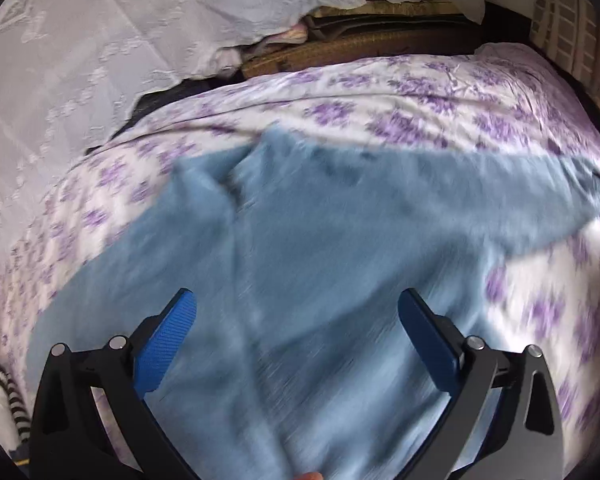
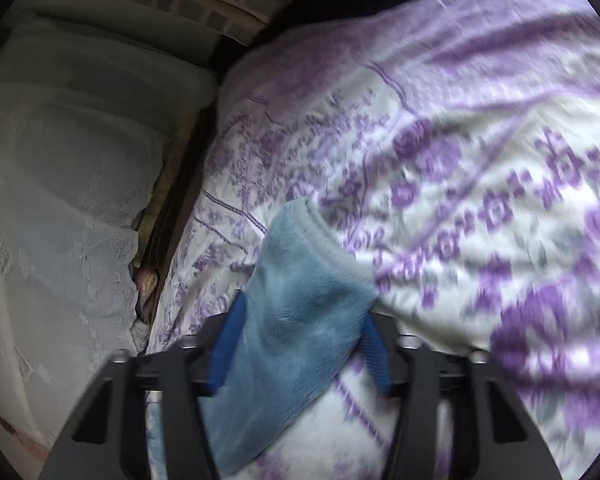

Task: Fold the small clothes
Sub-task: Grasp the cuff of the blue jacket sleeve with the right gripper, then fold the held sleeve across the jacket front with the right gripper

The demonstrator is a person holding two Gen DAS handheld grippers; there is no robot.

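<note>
Blue fuzzy cloth [image 1: 308, 264] is lying spread out on a bed cover [image 1: 440, 100] with purple flowers in the left wrist view. It is filling most of the middle of the picture. The left gripper [image 1: 296, 332] is hanging over the cloth with its two blue fingers [image 1: 168, 344] standing wide apart. Nothing is sitting between them, and they are not pinching the cloth. A white lacy sheet [image 1: 100, 40] is lying past the far edge of the bed. Something with black and white stripes [image 1: 8, 396] is peeking in at the lower left. This picture is blurry.

In the right wrist view, the right gripper [image 2: 300, 344] is squeezing an end of the blue fuzzy cloth [image 2: 300, 300] between its blue fingers [image 2: 226, 344]. The fingers are pressing on the cloth from both sides. The cloth is poking out past the fingertips, showing a pale grey edge. The flowery bed cover [image 2: 480, 160] is lying behind it, and the white lacy sheet [image 2: 60, 200] is showing on the left.
</note>
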